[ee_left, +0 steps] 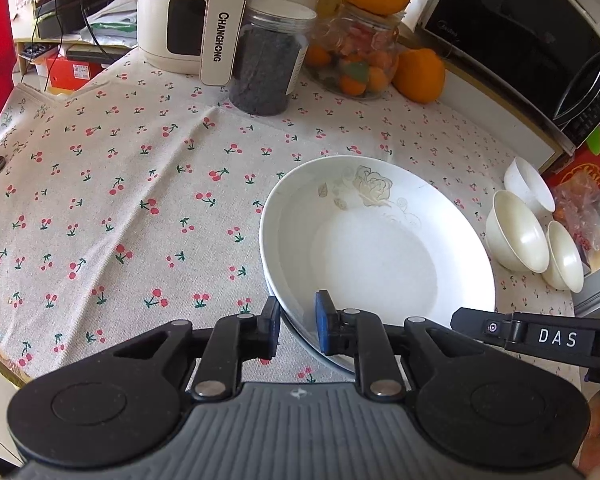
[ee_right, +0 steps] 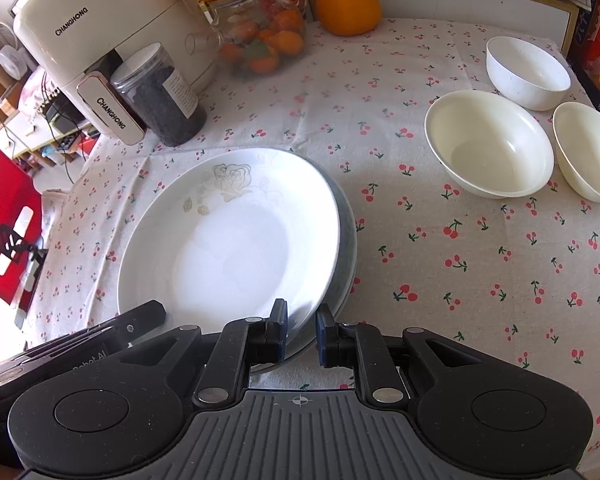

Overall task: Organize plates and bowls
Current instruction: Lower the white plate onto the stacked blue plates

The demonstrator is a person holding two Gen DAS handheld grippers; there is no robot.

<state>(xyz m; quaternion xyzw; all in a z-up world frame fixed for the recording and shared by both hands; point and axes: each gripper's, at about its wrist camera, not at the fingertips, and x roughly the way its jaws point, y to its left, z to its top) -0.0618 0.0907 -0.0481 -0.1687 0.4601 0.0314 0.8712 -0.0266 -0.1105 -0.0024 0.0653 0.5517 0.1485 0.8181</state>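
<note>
We have both grippers on the near rim of the white round ceramic plate with a pale rose print (ee_left: 380, 240), which sits on at least one greyer plate (ee_right: 346, 236) beneath it, a short stack near the middle of the cherry-print cloth on the tabletop (ee_left: 120, 184). The left gripper (ee_left: 298, 326) has its jaws nearly together with the plate's rim between the pads, one blue pad inside the dish and the black one outside; whether the pads press firmly we cannot tell for sure, though it reads as a pinch. The right gripper (ee_right: 302, 330) likewise pinches the rim edge, jaws almost together. We judge the step in hand to be seating or lifting the rose plate on the stack; the next move calls for keeping it level between two close grips on one side, since the far rim is unsupported and could tip or slide. The right wrist view shows what the left scarcely does: the darker plate edge peeking out under the top one, and the three cream round bowls (ee_right: 488, 144) standing apart near the tabletop's far right corner, unstacked. The left wrist view shows the other gripper's black arm crossing at its right and a black microwave (ee_left: 520, 28) beyond the tabletop's far edge.
</note>
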